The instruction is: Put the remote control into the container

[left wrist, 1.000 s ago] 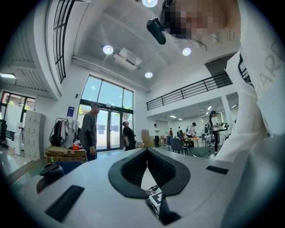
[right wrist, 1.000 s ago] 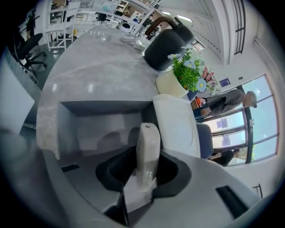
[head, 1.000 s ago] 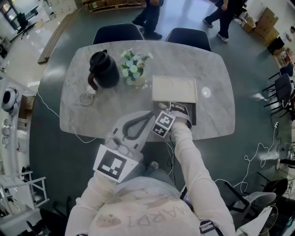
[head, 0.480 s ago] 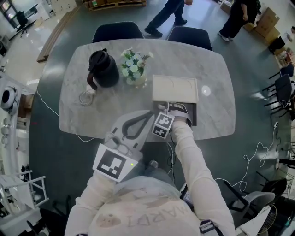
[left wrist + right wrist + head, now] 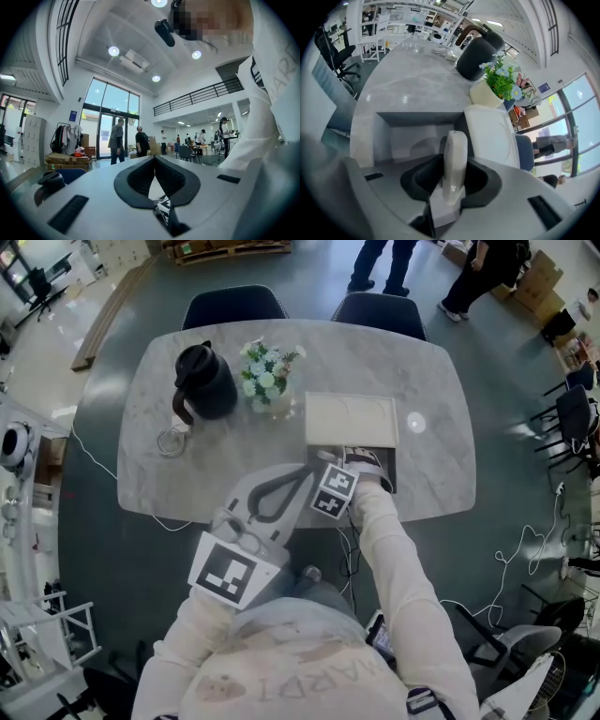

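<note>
Remote (image 5: 455, 150) sits lengthwise along the right gripper (image 5: 453, 174) jaws, its rounded far end aimed down into the open container (image 5: 382, 136). It's over the container, not yet in. Remote is slim, white, glossy plastic w/ soft edges. Container is a grey box w/ straight matte walls; its pale flat lid (image 5: 490, 136) lies just beside it on the marble table (image 5: 187, 474). Right jaws have just been easing apart, though the pads look to be on the remote. Right arm (pale sleeve) is stretched fwd, gripper tipped down. Left gripper (image 5: 154, 161) is held level near the body, jaws closed, nothing in them.
</note>
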Available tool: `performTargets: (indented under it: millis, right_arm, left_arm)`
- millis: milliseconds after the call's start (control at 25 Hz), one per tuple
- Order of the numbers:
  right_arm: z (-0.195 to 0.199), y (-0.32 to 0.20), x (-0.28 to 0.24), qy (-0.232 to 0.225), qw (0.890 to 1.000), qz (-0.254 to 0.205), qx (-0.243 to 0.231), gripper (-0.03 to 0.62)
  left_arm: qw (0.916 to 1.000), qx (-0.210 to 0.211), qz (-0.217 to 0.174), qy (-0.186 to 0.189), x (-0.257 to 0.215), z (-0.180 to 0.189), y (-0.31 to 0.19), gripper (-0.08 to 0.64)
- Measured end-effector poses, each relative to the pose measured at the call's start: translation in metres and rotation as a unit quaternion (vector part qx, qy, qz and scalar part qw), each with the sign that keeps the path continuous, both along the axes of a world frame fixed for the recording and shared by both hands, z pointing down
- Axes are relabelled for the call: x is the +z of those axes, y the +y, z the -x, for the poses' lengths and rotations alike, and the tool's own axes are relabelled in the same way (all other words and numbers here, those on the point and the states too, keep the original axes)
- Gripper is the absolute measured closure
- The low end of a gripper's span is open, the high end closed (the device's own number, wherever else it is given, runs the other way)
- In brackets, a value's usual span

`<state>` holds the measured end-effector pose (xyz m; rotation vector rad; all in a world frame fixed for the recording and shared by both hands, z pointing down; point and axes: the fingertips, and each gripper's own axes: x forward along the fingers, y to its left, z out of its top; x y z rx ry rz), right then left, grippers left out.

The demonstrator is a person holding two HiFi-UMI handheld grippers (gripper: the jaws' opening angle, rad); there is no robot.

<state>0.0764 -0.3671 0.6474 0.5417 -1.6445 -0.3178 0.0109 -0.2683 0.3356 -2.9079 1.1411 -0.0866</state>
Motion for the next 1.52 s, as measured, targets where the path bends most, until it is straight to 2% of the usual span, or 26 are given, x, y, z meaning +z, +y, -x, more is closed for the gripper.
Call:
performTargets:
  millis: [200,280,400,880,1320,1520]
  right_arm:
    - [0.005,0.007,0.01,0.03,0.999,0.002,-0.021,0.468]
    - [0.006,0.011,0.014,0.036,0.999,0.014,-0.019,0.435]
    - [0.006,0.014,0.015,0.044,0.999,0.02,-0.022,0.44]
    - [0.012,0.03,0.011,0.009,0.997,0.076,-0.021,0.417]
    - [0.02,0.04,-0.003,-0.051,0.994,0.098,-0.002,0.43]
    - [0.019,0.039,-0.021,-0.118,0.989,0.08,0.037,0.448]
  left_arm:
    - [1.0,0.0,0.001,-0.001,0.001,0.0,0.002,0.549]
    - [1.0,-0.001,0.0,-0.001,0.0,0.001,0.003,0.549]
    - [1.0,-0.003,-0.002,-0.002,-0.002,0.003,0.005,0.549]
    - [1.0,0.002,0.0,0.003,0.0,0.002,0.007,0.549]
    - [1.0,0.002,-0.002,0.001,-0.001,0.003,0.011,0.549]
    - [1.0,-0.003,-0.002,-0.005,0.0,0.003,0.016,0.549]
